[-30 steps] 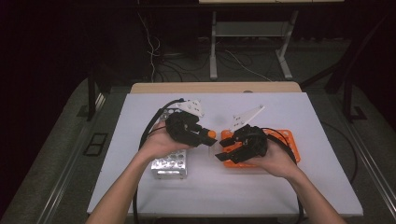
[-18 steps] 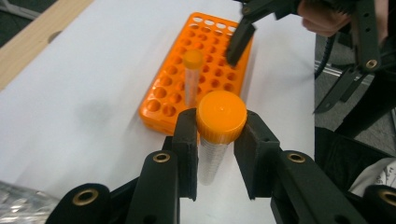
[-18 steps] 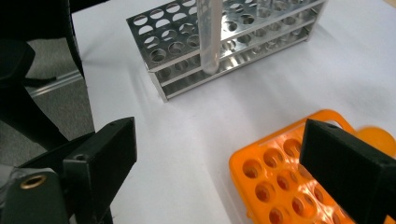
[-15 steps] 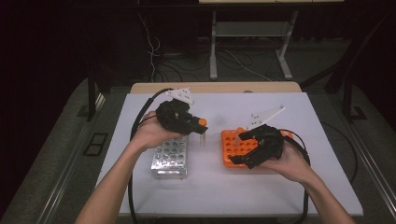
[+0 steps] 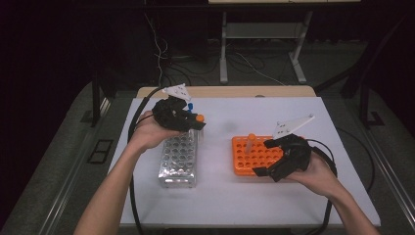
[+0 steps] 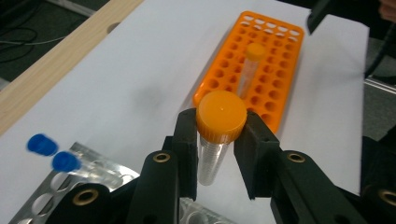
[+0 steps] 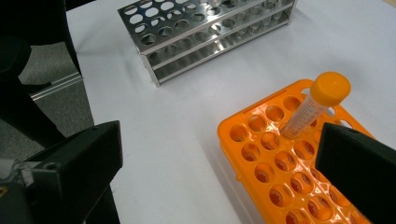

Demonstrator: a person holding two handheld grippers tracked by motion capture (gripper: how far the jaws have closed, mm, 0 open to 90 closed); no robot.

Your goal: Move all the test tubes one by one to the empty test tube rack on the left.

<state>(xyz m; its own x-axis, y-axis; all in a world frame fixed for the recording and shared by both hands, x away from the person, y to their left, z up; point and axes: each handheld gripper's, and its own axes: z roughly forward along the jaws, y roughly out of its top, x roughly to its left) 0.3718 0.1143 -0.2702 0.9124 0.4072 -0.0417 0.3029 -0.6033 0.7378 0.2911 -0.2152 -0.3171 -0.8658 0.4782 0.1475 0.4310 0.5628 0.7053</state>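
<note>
Left gripper (image 6: pixel 222 140) clamped just under orange cap of clear plastic tube (image 6: pixel 215 140) above silver metal rack (image 5: pixel 178 159) at its 12 o'clock end: keep upright, centre over free hole, lower straight; right gripper (image 7: pixel 219 168) jaws just opened, empty, beside orange plastic rack (image 7: pixel 280 158).

- The white table (image 5: pixel 220 196) has a wooden edge at its far side.
- A metal tube rack (image 5: pixel 178 159) stands on it at the left.
- An orange tube rack (image 5: pixel 252 156) stands at the right, well apart.
</note>
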